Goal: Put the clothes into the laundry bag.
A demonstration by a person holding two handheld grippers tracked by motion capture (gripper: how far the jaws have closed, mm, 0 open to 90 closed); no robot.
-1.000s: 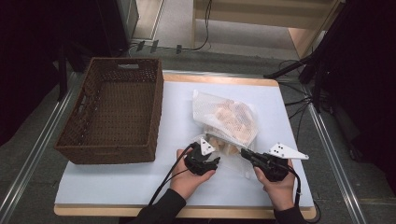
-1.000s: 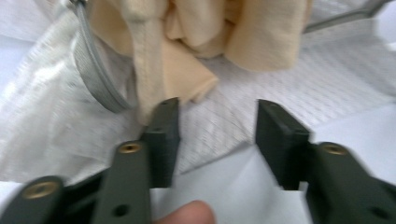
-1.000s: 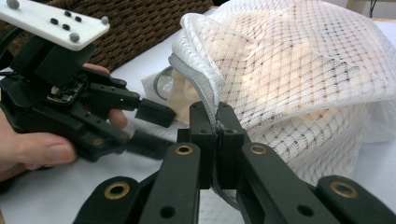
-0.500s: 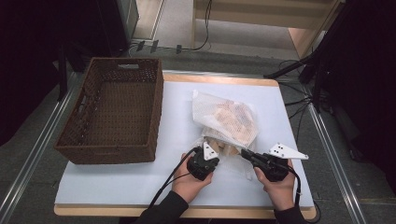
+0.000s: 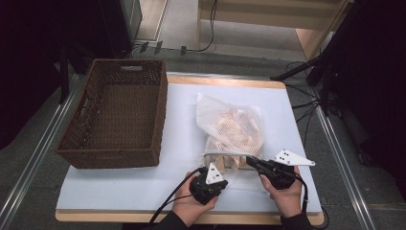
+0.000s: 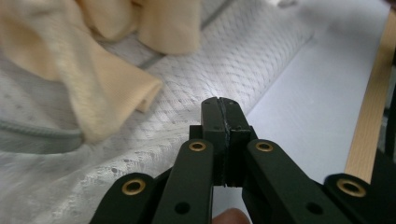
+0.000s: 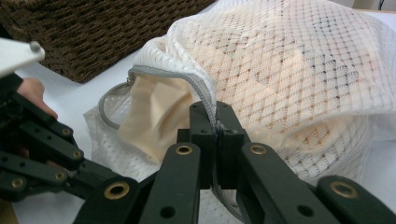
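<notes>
A white mesh bag [image 5: 225, 108] [image 6: 261, 60] [image 7: 303, 60] stuffed with beige cloth [image 5: 235, 127] [image 6: 107, 88] [image 7: 159, 112] lies on the table's right half, its grey-zipped mouth toward the person. My right gripper [image 5: 249, 160] [image 7: 215, 112] is shut on the zipper edge at the mouth's upper lip. My left gripper [image 5: 218, 170] [image 6: 219, 103] sits just left of it, jaws shut on the loose lower mesh of the mouth. In the right gripper view, the left gripper [image 7: 37, 140] shows at the lower left. Beige cloth spills out of the mouth between the two grippers.
A dark wicker basket [image 5: 115, 160] [image 7: 93, 28] stands on the table's left half, beside the bag. The white tabletop [image 5: 124, 187] has a wooden rim [image 6: 373, 107] close behind the hands. Cables and stands lie on the floor at the right.
The left gripper's jaws went from apart to shut, and it drew back toward the person's edge. The right gripper and the bag's bulk stayed put.
</notes>
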